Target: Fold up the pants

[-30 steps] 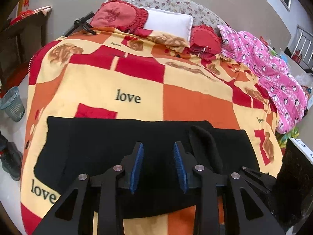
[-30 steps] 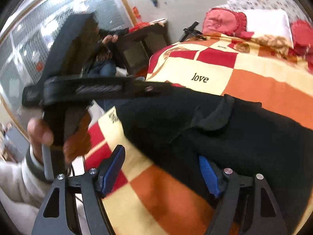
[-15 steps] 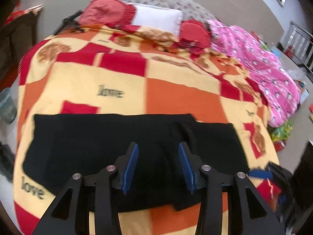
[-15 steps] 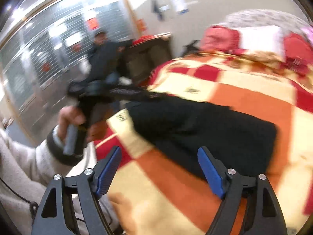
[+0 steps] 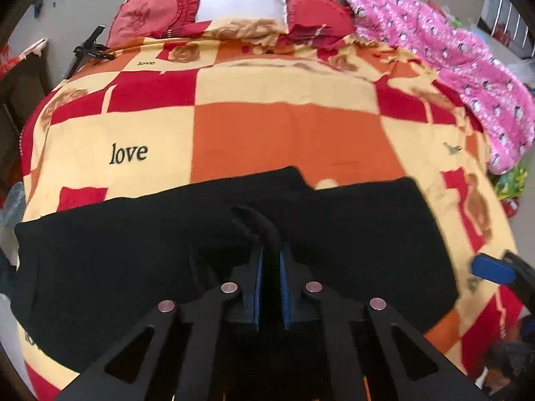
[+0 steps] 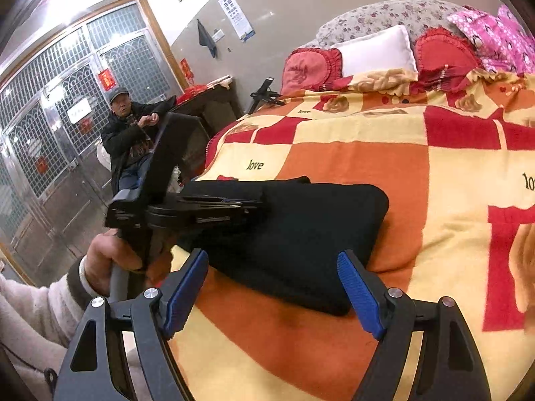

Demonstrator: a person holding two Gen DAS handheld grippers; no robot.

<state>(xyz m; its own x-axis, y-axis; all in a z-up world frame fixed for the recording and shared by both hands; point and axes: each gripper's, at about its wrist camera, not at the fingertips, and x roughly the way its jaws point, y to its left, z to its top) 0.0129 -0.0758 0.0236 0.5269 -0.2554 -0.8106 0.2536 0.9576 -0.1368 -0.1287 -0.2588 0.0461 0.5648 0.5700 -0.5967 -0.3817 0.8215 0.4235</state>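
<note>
The black pants (image 5: pixel 133 250) lie flat across the near part of a checked orange, red and yellow blanket (image 5: pixel 284 133). My left gripper (image 5: pixel 270 267) is shut on a raised fold of the pants at their middle. In the right wrist view the pants (image 6: pixel 301 234) show as a folded dark slab, with the left gripper (image 6: pixel 234 209) clamped on them from the left. My right gripper (image 6: pixel 274 287) is open and empty, just short of the pants' near edge. One of its blue pads (image 5: pixel 491 269) shows at the right of the left wrist view.
Red cushions (image 5: pixel 153 13) and a white pillow (image 5: pixel 240 0) lie at the head of the bed. A pink patterned garment (image 5: pixel 468 67) lies along the right side. A seated man (image 6: pixel 128 133) is by a dark table at the left. A tripod (image 5: pixel 90 50) stands beside the bed.
My left gripper has shut on a fold of the pants. My right gripper has let go of the pants, pulled back to the right and stays open.
</note>
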